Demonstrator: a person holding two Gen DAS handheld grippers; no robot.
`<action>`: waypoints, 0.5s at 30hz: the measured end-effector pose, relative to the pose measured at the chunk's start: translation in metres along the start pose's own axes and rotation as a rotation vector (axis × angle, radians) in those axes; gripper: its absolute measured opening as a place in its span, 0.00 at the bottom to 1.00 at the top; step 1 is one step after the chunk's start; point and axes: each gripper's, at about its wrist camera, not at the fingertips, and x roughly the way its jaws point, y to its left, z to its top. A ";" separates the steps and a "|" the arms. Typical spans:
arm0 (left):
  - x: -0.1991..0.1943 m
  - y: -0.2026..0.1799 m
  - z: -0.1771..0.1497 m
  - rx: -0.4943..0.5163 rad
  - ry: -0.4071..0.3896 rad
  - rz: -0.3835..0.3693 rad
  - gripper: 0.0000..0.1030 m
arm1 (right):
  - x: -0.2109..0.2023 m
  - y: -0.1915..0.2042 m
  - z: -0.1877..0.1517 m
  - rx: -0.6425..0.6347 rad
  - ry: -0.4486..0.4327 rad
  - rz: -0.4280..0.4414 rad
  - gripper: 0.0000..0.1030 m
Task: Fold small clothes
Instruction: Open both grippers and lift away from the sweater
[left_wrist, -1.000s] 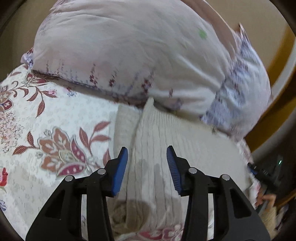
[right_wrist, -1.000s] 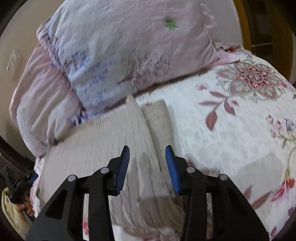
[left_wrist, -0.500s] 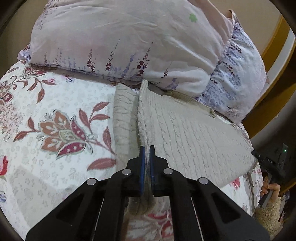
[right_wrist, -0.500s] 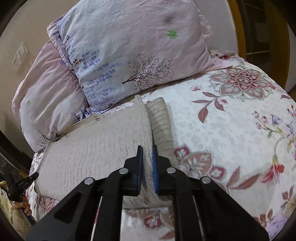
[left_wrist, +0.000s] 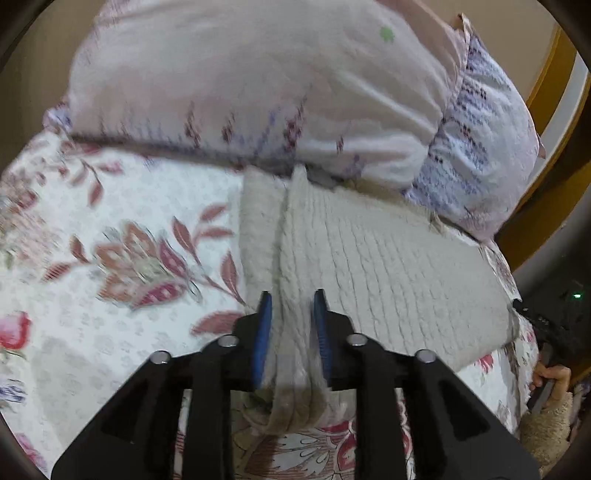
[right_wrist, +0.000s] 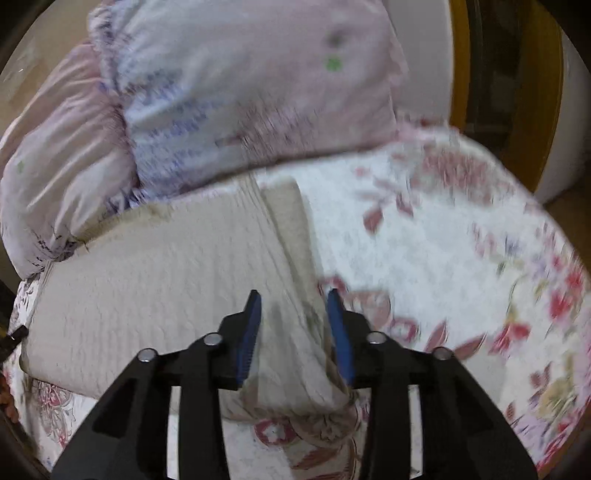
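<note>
A cream cable-knit sweater (left_wrist: 369, 266) lies on the floral bedspread (left_wrist: 110, 258), folded over so a raised edge runs toward the pillows. My left gripper (left_wrist: 291, 306) is open, its blue pads either side of that folded edge at the near end. In the right wrist view the same sweater (right_wrist: 166, 266) lies left of centre, and my right gripper (right_wrist: 293, 304) is open astride its near folded edge. The cloth sits loose between both pairs of fingers.
Two pale pink and lilac pillows (left_wrist: 258, 85) lie against the sweater's far side; they also show in the right wrist view (right_wrist: 240, 92). A wooden bed frame (left_wrist: 554, 110) stands at the right. The other hand-held gripper (left_wrist: 546, 332) shows at the bed's right edge.
Both grippers were open a second ago, shut on the sweater's folded edge half a second ago, and have now opened again, letting the cloth go. Both views have dipped closer to the bed.
</note>
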 end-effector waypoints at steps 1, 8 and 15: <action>-0.004 -0.003 0.002 0.008 -0.022 0.008 0.23 | -0.003 0.006 0.003 -0.019 -0.015 0.017 0.38; 0.008 -0.049 0.003 0.122 -0.035 -0.029 0.38 | 0.015 0.062 0.011 -0.157 0.024 0.116 0.38; 0.049 -0.053 -0.012 0.162 0.066 0.034 0.39 | 0.045 0.081 -0.003 -0.246 0.074 0.056 0.42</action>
